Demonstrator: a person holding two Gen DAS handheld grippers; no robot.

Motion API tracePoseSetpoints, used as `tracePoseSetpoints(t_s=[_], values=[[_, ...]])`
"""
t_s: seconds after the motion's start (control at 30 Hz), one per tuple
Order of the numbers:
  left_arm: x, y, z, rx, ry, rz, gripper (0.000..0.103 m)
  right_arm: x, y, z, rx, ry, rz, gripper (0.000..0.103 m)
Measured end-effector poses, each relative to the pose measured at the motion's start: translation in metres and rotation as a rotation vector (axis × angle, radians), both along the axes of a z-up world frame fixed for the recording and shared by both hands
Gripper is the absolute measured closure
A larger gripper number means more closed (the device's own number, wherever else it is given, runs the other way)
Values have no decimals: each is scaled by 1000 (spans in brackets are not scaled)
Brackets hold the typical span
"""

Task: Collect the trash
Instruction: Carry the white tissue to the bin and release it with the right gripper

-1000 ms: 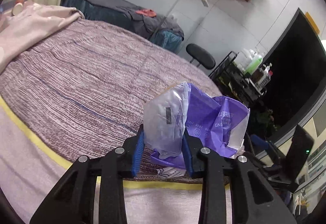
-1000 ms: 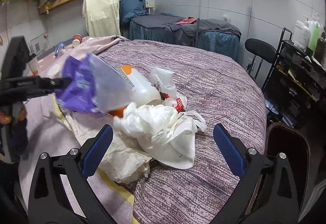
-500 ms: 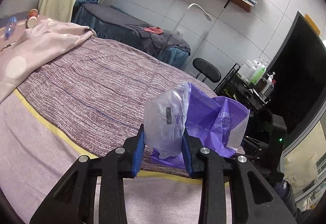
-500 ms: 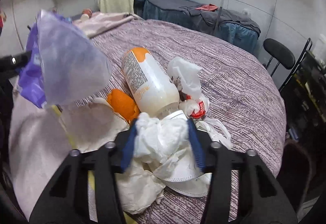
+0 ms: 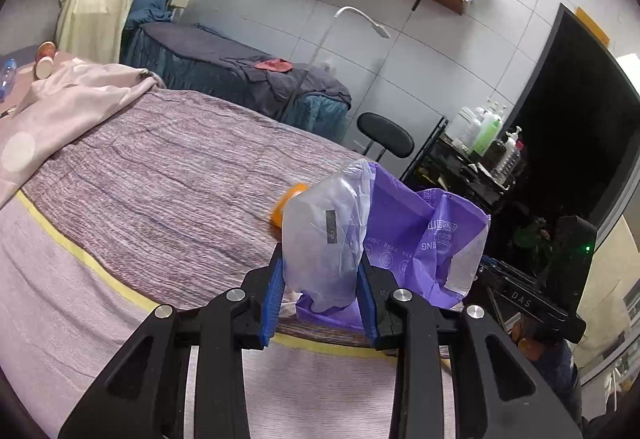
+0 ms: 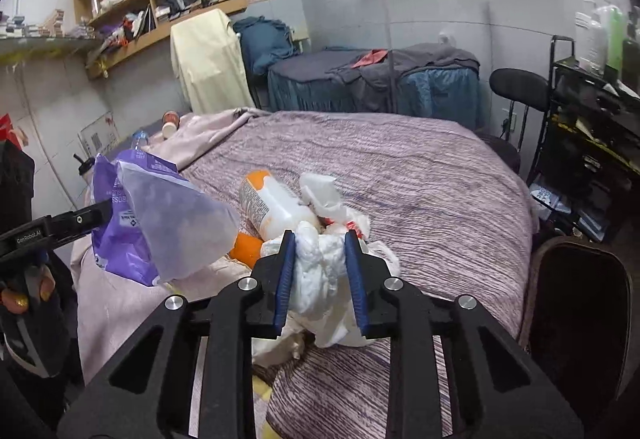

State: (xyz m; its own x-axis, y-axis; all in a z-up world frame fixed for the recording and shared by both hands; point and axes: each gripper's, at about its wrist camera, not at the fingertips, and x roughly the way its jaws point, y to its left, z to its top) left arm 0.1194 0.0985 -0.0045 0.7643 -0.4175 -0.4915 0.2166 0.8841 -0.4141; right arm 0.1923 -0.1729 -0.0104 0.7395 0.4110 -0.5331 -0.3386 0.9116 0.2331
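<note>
So the trash pile sat on the purple-and-white woven bedspread (image 6: 420,175), and everything else is easiest to place off the white plastic bottle with the orange cap (image 6: 272,205) lying on its side there. Just in front of that bottle was the crumpled wad of white tissue paper (image 6: 320,267), and the right gripper (image 6: 320,271) had its jaws closing in on it, blue pads already pressing into both sides of the wad. Looked super light and squishy to me, so it'd compress a lot before the grip felt firm; grabbing the thick middle of the clump seemed smarter than a loose corner, which could tear or slip out. A white face mask (image 6: 376,259) and some red-and-white wrapper scraps (image 6: 344,219) were tangled right beside it, so bits might tag along.

Left of the bottle, the left gripper (image 5: 320,279) had its jaws pinched tight on the floppy purple-and-clear plastic trash bag (image 5: 400,239), held up above the bed. Thin slippery film, basically no weight, and the mouth sagged rather than standing open. The bottle itself looked rigid and smooth, probably best taken across its body.
</note>
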Motion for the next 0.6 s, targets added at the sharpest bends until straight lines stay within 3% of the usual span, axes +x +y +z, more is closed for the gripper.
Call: tracePoseSetpoints(t_s=[0.37,0.6], values=[[-1,-50,14,13,-37,-90,71,-52,-79,20,84,-73,-159,77],[5,-93,15,12,-31,-180,71,-77,-132,8,100,-56,-292,77]])
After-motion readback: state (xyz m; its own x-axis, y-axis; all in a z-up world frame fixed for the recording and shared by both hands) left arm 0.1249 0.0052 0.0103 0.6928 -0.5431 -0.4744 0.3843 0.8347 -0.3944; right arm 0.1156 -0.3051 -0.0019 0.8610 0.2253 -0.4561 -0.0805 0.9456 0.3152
